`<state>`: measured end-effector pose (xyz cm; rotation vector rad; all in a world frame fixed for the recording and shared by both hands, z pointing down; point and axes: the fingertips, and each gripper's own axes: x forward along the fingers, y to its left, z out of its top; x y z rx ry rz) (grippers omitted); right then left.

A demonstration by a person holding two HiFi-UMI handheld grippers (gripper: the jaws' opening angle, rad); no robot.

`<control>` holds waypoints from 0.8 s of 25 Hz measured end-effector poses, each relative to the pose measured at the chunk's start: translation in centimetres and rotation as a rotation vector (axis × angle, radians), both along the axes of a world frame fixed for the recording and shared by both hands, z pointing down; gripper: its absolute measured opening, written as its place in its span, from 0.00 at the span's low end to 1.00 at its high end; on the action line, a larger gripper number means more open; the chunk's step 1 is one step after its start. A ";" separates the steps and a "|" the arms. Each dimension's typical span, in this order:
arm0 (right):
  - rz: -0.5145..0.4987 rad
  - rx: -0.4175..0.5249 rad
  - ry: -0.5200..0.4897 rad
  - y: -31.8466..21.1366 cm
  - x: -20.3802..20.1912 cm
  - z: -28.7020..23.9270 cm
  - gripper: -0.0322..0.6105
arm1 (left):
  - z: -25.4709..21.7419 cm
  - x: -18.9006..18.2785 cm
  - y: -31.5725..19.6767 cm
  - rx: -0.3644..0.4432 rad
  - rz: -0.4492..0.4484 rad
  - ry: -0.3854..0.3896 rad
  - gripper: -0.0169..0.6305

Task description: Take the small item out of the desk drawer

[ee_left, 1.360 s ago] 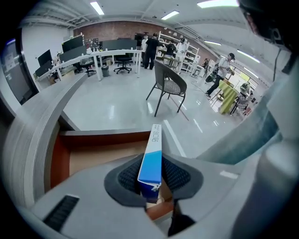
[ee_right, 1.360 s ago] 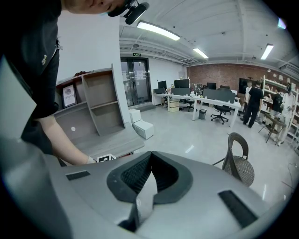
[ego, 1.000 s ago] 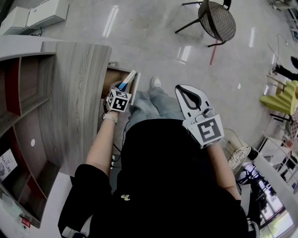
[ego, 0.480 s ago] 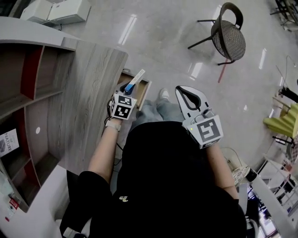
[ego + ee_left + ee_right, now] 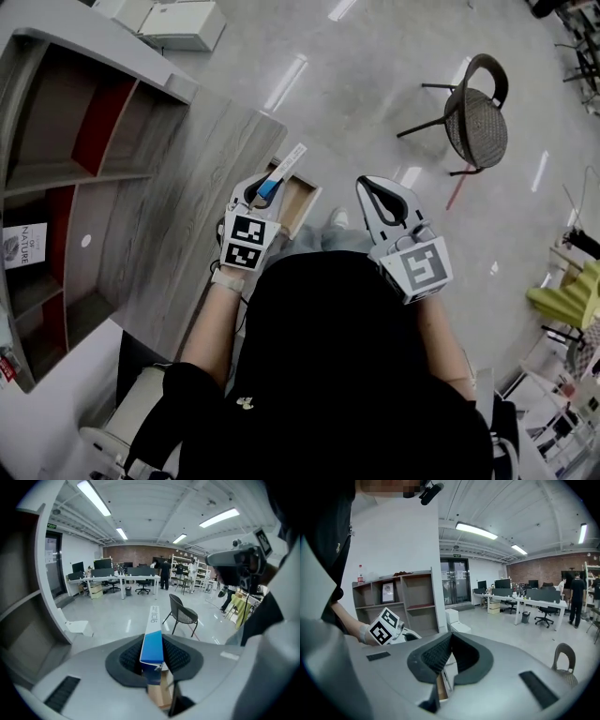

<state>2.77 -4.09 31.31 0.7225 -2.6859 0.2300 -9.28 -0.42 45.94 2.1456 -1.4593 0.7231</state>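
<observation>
My left gripper (image 5: 259, 194) is shut on a slim blue and white box (image 5: 283, 170), which juts out beyond its tips. It hangs above the open wooden drawer (image 5: 302, 204) at the edge of the grey wood desk (image 5: 178, 225). In the left gripper view the box (image 5: 153, 620) stands edgewise between the black pads (image 5: 129, 657), with the drawer (image 5: 160, 696) far below. My right gripper (image 5: 379, 195) hovers to the right, over the person's lap, shut with nothing in it. In the right gripper view its tips (image 5: 451, 635) meet, and the left gripper's marker cube (image 5: 386, 626) shows at left.
A shelf unit with red panels (image 5: 66, 178) backs the desk, with a framed sign (image 5: 23, 246) in it. A wicker chair (image 5: 475, 112) stands on the shiny floor at the upper right. White boxes (image 5: 178, 23) lie on the floor at the top.
My left gripper has lifted the blue and white box up, away from the drawer. The right gripper has risen a little. The head view has swung, so more of the shelf unit shows.
</observation>
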 end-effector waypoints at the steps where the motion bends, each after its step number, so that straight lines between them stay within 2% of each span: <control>1: -0.012 0.007 -0.007 0.0 -0.4 -0.3 0.05 | -1.3 -0.2 -0.1 0.022 -0.013 0.005 0.17; 15: -0.114 0.096 -0.132 -0.4 -4.8 -7.0 0.05 | -16.9 -3.5 1.0 0.330 -0.171 0.023 0.17; 20: -0.147 0.113 -0.167 0.0 -6.1 -9.1 0.05 | -20.8 -5.1 2.2 0.421 -0.250 0.075 0.17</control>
